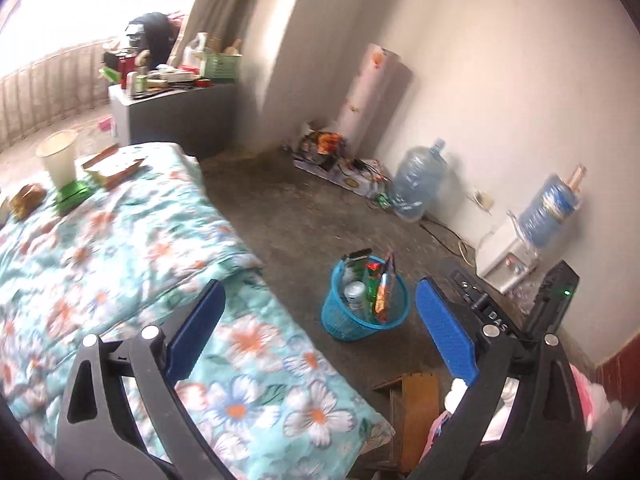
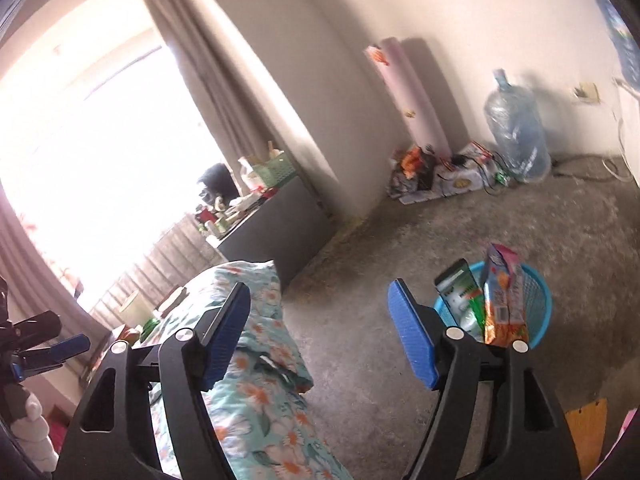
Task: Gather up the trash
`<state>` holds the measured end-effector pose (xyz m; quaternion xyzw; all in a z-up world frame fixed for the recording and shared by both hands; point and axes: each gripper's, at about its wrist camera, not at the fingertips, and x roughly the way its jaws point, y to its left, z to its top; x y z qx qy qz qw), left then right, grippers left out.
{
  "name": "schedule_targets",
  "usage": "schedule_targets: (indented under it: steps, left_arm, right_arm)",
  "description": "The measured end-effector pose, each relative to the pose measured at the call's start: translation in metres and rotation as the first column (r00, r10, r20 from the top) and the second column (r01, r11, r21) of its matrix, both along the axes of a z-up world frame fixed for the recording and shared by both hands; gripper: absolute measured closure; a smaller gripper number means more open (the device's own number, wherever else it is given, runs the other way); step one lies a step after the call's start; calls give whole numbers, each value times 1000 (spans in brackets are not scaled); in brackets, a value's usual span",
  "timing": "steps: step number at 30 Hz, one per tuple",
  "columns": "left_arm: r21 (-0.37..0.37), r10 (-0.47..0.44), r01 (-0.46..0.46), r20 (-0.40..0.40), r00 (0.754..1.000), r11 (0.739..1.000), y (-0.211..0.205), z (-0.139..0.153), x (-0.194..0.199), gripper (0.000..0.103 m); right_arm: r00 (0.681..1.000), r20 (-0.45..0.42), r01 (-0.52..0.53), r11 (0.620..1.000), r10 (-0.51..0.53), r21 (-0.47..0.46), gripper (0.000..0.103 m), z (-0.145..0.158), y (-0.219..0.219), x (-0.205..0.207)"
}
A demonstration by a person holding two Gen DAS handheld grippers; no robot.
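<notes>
A blue plastic basket [image 1: 366, 326] stands on the concrete floor and holds snack wrappers, a can and a box. It also shows in the right wrist view [image 2: 536, 304] at the right. On the floral bed cover [image 1: 120, 248] lie a white paper cup [image 1: 58, 158] on a green lid, a cardboard box [image 1: 114, 168] and a brown wrapper [image 1: 26, 198]. My left gripper [image 1: 320, 332] is open and empty over the bed's edge. My right gripper [image 2: 320, 332] is open and empty between bed and basket. The left gripper's tip [image 2: 68, 346] shows at the right view's left edge.
Two large water bottles [image 1: 416, 180] and a dispenser [image 1: 508, 256] stand along the wall. A pile of clutter and cables [image 1: 340, 160] lies by a rolled mat [image 1: 368, 96]. A grey cabinet [image 1: 180, 116] with several items stands by the curtain. A wooden stool [image 1: 412, 412] is below.
</notes>
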<state>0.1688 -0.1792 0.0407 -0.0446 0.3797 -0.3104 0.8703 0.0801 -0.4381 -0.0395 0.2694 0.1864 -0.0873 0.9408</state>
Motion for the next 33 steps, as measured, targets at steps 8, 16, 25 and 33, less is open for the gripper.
schedule_targets:
  steps: [8,16,25,33]
  left_arm:
    - [104,328,-333,59,943,937,85,-3,-34,9]
    - [155,410,-429,139,901,890,120,-16,-85,9]
    - [295,462,-448,26,887,844,137,-45,-98,9]
    - [344,459,-404,-95,883,848,145,-77,-111,9]
  right_arm:
    - [993,-13,-120,955,121,-270,10,58,106,-7]
    - [970,-153,-236,867,187,-440,7,70,169,-30]
    - [909,-370,-351,834,193,-426,7,45,191,-48]
    - [840,-520,-392,840,159,-376,7,12,197,-62]
